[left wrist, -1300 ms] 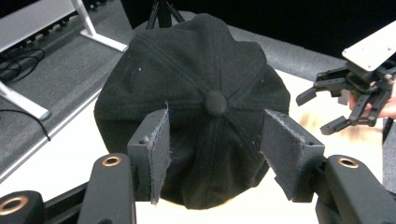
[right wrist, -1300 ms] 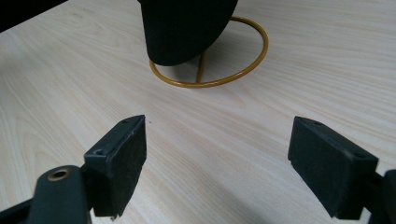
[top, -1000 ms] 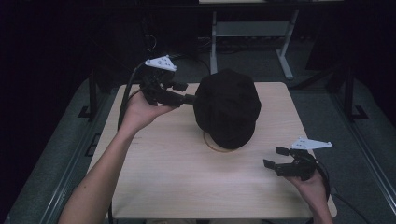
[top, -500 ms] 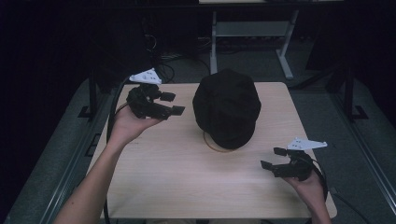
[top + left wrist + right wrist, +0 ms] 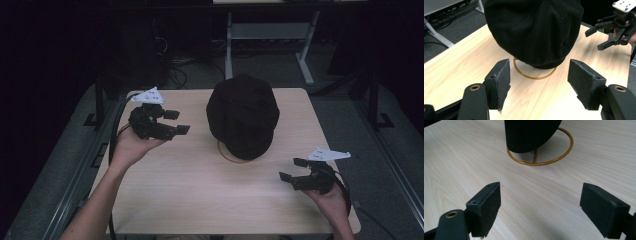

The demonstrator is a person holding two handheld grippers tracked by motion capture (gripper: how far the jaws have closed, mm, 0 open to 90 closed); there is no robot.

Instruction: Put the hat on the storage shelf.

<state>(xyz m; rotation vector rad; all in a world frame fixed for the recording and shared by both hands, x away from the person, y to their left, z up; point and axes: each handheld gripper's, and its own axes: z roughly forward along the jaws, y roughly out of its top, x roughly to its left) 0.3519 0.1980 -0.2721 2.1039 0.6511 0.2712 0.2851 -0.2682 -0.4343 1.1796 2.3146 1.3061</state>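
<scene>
A black cap [image 5: 243, 114] sits on a stand with a gold ring base [image 5: 226, 153] in the middle of the wooden table [image 5: 190, 190]. In the left gripper view the cap [image 5: 534, 30] hangs over the gold ring [image 5: 534, 76]. My left gripper [image 5: 176, 121] hovers to the cap's left, open and holding nothing, apart from the cap. My right gripper [image 5: 292, 169] is near the table's front right, open and holding nothing. The right gripper view looks along the tabletop at the ring [image 5: 540, 162] and the cap's lower edge [image 5: 529, 135].
Beyond the table's far edge stand a white desk frame [image 5: 270, 35] and loose cables [image 5: 175, 55] on a dark floor. Metal rails [image 5: 75, 185] run along both sides of the table. In the left gripper view the right gripper [image 5: 600, 36] shows at the upper right.
My left gripper has drawn back to the left, away from the cap, and dropped lower. The right gripper has stayed near the front right corner.
</scene>
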